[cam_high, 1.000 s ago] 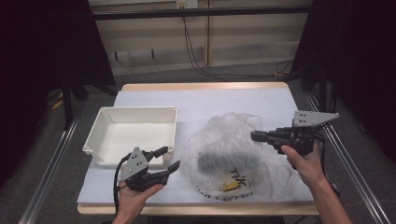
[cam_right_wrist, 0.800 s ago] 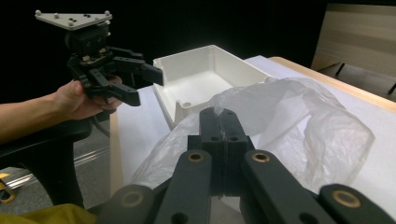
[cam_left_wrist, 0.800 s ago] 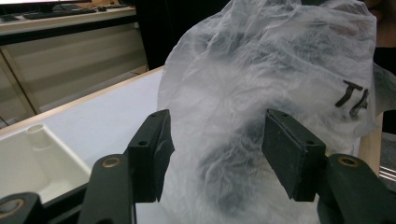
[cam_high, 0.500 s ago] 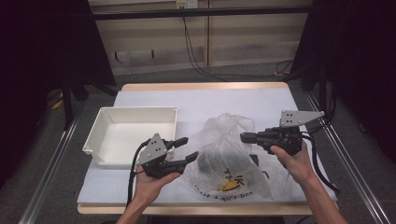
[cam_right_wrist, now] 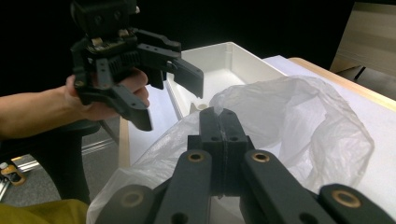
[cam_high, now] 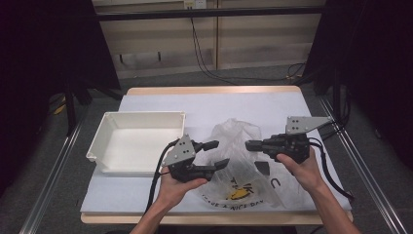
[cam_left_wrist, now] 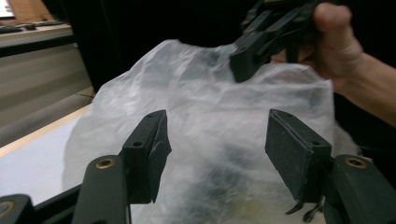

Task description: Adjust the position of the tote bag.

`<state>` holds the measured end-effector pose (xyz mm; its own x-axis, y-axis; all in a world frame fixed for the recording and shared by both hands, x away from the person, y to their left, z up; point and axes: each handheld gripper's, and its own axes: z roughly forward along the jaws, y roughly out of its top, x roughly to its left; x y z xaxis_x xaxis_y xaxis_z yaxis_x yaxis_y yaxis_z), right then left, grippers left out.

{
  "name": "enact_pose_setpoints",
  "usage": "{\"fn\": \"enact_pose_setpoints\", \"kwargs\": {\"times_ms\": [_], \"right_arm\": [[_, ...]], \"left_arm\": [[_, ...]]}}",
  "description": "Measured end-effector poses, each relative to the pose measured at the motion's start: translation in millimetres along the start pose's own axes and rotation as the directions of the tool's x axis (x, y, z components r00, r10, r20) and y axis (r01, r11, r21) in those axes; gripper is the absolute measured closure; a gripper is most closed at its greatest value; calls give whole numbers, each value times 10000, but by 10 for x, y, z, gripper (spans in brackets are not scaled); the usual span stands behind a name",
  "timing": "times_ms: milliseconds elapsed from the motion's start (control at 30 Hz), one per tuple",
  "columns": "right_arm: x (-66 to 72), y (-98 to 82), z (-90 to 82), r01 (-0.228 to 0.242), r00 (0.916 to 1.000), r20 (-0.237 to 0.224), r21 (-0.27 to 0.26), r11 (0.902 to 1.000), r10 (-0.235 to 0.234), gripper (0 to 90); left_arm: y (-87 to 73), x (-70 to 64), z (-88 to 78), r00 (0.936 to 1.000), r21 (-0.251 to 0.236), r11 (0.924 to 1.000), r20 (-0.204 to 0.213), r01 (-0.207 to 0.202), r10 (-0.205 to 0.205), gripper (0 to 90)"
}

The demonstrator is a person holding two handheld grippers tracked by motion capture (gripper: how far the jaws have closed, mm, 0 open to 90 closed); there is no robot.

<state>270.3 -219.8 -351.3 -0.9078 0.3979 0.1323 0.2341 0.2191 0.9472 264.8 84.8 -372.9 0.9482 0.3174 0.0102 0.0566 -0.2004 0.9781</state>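
Film of the thin plastic bag (cam_high: 238,161), just right of the white tray (cam_high: 136,141), looks light, soft and slippery; best gripped at a bunched top edge. Left gripper (cam_high: 214,155) stands parted before it; right gripper (cam_high: 251,145) is clenched on its rim

Dark room, lit table.
White-topped table (cam_high: 160,97) with wood edge; beige panelled wall (cam_high: 263,39) behind, grey floor (cam_high: 370,165), black cable (cam_high: 204,58).

Translucent white bag (cam_high: 238,161) with yellow print, white tray (cam_high: 117,124), black tongs (cam_high: 214,154)
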Motion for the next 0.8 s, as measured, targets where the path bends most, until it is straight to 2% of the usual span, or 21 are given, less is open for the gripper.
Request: {"fn": "enact_pose_setpoints", "kwargs": {"times_ms": [33,100,167,233,267,333,400,467,533,567,600,667,700,733,767,800], "right_arm": [[-2,-1,2,-8,10000,-23,-33,10000,8,900],[6,4,13,-25,10000,-80,-45,10000,25,900],[24,15,28,56,10000,-59,-13,10000,-56,900],[40,28,28,104,9999,-29,25,9999,-104,900],[40,33,23,123,9999,-39,-4,9999,-123,900],[31,38,7,98,10000,-17,-40,9999,-98,900],[24,33,7,58,10000,-61,-115,9999,-59,900],[31,29,17,91,9999,-97,-36,10000,-92,900],[36,28,26,83,9999,-115,0,10000,-83,900],[38,28,28,115,9999,-90,31,9999,-115,900],[37,26,34,89,9998,-153,-15,10000,-90,900],[39,28,41,86,9997,-228,-35,10000,-87,900],[44,29,39,108,9997,-228,-4,9999,-108,900],[51,29,32,104,9997,-232,-15,9999,-104,900],[51,29,32,104,9997,-232,-15,9999,-104,900],[47,30,23,101,9998,-188,-19,9999,-102,900]], "left_arm": [[15,0,19,9999,-34,9999,122,-99,99,397],[36,-7,78,9999,-127,9999,161,18,-16,395],[44,-1,142,9992,20,9999,382,-112,111,382],[23,11,205,9993,243,9997,382,-50,41,335],[14,17,236,9997,286,9996,233,34,-41,295],[7,42,308,9987,323,9992,453,215,-230,277],[-6,51,376,9996,499,9988,291,4,-19,268],[-14,65,415,9990,501,9987,455,19,-42,280],[-14,46,438,9992,594,9979,317,-262,244,340],[-16,52,448,9985,574,9977,428,-359,335,418],[-23,48,461,9995,593,9979,217,-250,238,462],[-47,61,491,9988,688,9972,417,-301,272,574],[-61,62,503,9988,792,9964,383,-319,289,610],[-79,63,509,9984,860,9957,478,-330,289,762],[-93,70,510,9981,896,9955,552,-318,269,762],[-102,79,502,9982,948,9952,559,-253,201,886]]}}
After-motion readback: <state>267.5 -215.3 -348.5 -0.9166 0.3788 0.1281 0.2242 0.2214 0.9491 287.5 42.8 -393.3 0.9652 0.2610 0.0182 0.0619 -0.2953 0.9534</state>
